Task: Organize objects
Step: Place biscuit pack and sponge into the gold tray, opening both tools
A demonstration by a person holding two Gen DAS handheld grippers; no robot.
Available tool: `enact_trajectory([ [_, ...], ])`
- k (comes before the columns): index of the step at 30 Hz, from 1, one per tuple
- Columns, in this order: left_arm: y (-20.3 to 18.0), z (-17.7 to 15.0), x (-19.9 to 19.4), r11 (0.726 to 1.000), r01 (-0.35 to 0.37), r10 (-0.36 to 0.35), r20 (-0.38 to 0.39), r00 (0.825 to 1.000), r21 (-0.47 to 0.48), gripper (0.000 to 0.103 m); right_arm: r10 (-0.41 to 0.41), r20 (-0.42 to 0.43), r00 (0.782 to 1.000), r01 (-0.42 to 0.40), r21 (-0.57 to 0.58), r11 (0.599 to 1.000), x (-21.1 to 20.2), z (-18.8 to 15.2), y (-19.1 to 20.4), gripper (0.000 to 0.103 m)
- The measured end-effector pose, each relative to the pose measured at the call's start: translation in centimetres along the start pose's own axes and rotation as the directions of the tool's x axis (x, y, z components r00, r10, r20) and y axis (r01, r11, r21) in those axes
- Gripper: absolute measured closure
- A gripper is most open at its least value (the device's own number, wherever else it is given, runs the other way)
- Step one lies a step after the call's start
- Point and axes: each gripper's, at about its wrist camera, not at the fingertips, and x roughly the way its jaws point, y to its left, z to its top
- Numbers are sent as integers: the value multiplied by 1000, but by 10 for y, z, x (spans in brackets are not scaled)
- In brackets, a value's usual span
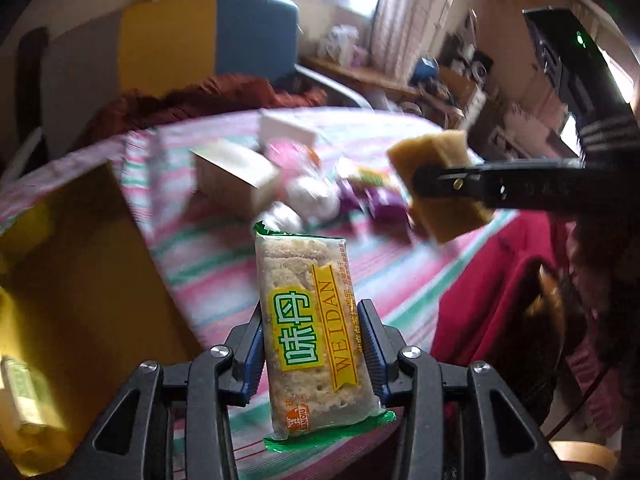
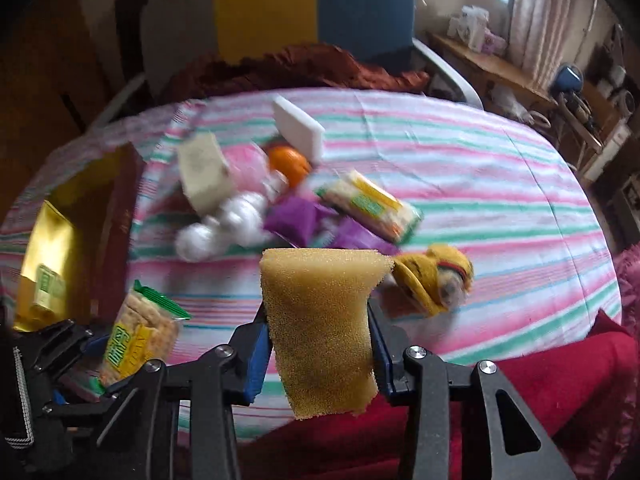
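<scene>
Left tool [image 1: 312, 332]: you are clamping a cracker packet [image 1: 316, 344] between its blue pads, packet standing on end, raised off the striped cloth [image 1: 400, 276]. From the right wrist view the same packet [image 2: 138, 344] is showing at lower left in that tool [image 2: 94, 344].

Right tool [image 2: 318, 336]: you are gripping a yellow sponge [image 2: 320, 328], pads pressing into both sides so it is pinched at the waist, its top edge flaring above the fingers. In the left wrist view it [image 1: 440, 184] is hanging above the surface at right, in the black fingers [image 1: 432, 178].

Just beyond the sponge, a small yellow plush toy [image 2: 436, 280] is lying on the cloth. Farther in, a blurred pile is sitting mid-surface: a second cracker packet [image 2: 372, 208], purple wrappers [image 2: 292, 220], white round things [image 2: 224, 220], an orange ball [image 2: 290, 162], a pale carton [image 2: 204, 172] and a white block [image 2: 298, 126] at the back.

At left, an open box with a gold lining [image 2: 52, 232] is holding one more packet [image 2: 46, 292].

Behind the surface, a rust-red cloth [image 2: 300, 68] is lying bunched by a chair with yellow and blue panels [image 2: 360, 8].
</scene>
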Motion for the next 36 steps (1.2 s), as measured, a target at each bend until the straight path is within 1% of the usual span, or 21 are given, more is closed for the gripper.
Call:
enact_trajectory([
  [2, 16, 3, -17, 999, -36, 37, 34, 999, -33, 60, 47, 43, 998, -46, -35, 998, -10, 10, 23, 59],
  [5, 49, 4, -39, 990, -106, 112, 62, 992, -93, 60, 143, 84, 986, -135, -99, 986, -17, 24, 64, 59],
  [9, 105, 0, -65, 960, -224, 238, 68, 969, -170, 60, 236, 76, 969, -220, -181, 959, -12, 32, 120, 59],
  [12, 147, -3, -79, 928, -305, 322, 48, 946, -216, 60, 302, 43, 952, -284, -240, 928, -3, 34, 164, 59],
  [14, 174, -7, -87, 908, -339, 358, 37, 933, -247, 60, 328, 21, 944, -310, -274, 910, 5, 33, 191, 59],
  [17, 206, -12, -94, 885, -372, 392, 16, 920, -281, 60, 366, -26, 930, -357, -296, 886, 19, 31, 225, 59],
  [20, 232, -15, -93, 865, -397, 414, -13, 910, -307, 60, 392, -69, 918, -393, -306, 867, 32, 27, 252, 59],
  [23, 254, -15, -90, 834, -428, 439, -52, 897, -347, 57, 391, -113, 914, -405, -322, 855, 45, 21, 277, 57],
  [24, 260, -17, -93, 819, -438, 451, -56, 891, -370, 55, 392, -127, 911, -412, -324, 852, 51, 19, 283, 57],
  [25, 265, -18, -97, 805, -442, 459, -56, 886, -394, 54, 397, -143, 907, -422, -324, 847, 55, 16, 290, 57],
  [26, 267, -20, -102, 799, -439, 461, -51, 886, -410, 54, 414, -167, 895, -447, -323, 834, 58, 13, 297, 56],
  [27, 270, -22, -107, 789, -438, 467, -42, 883, -431, 53, 442, -194, 876, -483, -322, 815, 61, 8, 304, 50],
  [28, 271, -25, -113, 776, -442, 478, -38, 877, -449, 53, 477, -221, 851, -525, -316, 790, 62, 4, 309, 37],
  [29, 272, -28, -116, 768, -442, 483, -35, 875, -463, 53, 512, -248, 823, -568, -306, 764, 63, 0, 314, 28],
  [30, 271, -31, -121, 765, -433, 479, -29, 878, -476, 53, 536, -263, 802, -596, -298, 746, 63, -3, 317, 11],
  [31, 268, -34, -125, 766, -424, 474, -20, 880, -483, 53, 548, -268, 792, -610, -296, 735, 64, -6, 320, 7],
  [34, 255, -43, -134, 760, -428, 489, -3, 872, -489, 53, 560, -263, 786, -618, -311, 722, 58, -13, 320, 7],
  [35, 252, -45, -135, 759, -426, 490, 0, 872, -493, 53, 559, -254, 789, -614, -318, 722, 55, -15, 319, 6],
  [36, 247, -48, -136, 758, -424, 490, 3, 872, -496, 53, 555, -241, 796, -605, -327, 726, 53, -16, 316, 3],
])
